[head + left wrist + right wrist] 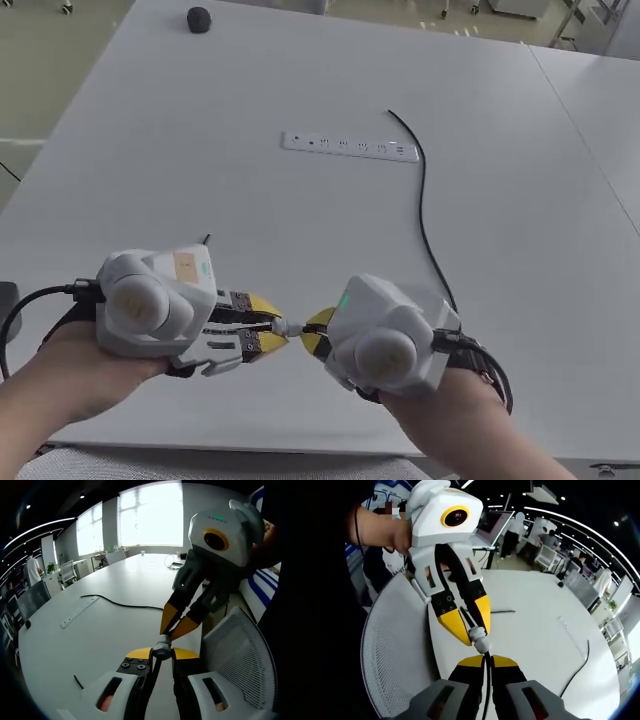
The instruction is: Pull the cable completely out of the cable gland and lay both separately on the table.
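The cable gland (pixel 292 327) lies low centre, its axis left-right between both tips; left gripper (pixel 273 333) pinches it; right gripper (pixel 315 342) pinches the cable (pixel 488 677).

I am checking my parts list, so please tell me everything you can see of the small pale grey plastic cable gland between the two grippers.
The small pale grey plastic cable gland is a short round piece with a ribbed-looking body. It is held over the near edge of the white table, clamped between the yellow tips of the left gripper. The right gripper grips the thin black cable that comes out of it, its tips close against the gland.
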Demonstrator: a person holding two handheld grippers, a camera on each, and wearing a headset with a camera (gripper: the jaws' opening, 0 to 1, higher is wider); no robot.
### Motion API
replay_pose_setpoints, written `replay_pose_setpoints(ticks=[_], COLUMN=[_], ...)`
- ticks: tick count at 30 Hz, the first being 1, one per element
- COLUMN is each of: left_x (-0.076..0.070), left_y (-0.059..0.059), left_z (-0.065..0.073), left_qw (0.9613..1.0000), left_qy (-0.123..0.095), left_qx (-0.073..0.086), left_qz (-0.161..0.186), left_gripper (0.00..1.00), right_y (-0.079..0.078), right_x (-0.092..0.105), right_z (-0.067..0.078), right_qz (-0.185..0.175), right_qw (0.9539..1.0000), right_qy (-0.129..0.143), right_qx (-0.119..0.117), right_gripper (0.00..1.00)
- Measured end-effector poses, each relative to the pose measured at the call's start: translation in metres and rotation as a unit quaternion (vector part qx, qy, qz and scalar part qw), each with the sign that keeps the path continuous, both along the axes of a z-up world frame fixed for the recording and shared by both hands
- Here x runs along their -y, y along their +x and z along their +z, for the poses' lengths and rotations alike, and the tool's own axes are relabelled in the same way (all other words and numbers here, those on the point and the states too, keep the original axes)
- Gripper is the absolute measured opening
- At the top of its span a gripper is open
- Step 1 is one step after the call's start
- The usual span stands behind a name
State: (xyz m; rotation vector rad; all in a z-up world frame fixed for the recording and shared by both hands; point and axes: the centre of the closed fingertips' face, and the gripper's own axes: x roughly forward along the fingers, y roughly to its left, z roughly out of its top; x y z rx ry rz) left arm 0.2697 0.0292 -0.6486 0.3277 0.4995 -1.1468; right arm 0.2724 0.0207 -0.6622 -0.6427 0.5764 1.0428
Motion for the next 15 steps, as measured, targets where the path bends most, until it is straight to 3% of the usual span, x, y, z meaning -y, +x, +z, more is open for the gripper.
replay_pose_setpoints(ticks=[15], left_x=[0.001], left_y=[0.002], left_z=[0.0], left_qw=[1.0], left_qy=[0.002], left_qx=[-0.001], left_qz=[-0.001], left_gripper=[0.15], right_y=[0.009], right_x=[0.018], right_z=[-0.012], right_qz=[-0.06], right_qw=[0.9974], right_qy=[0.011], right_qx=[-0.038], right_gripper=[0.0])
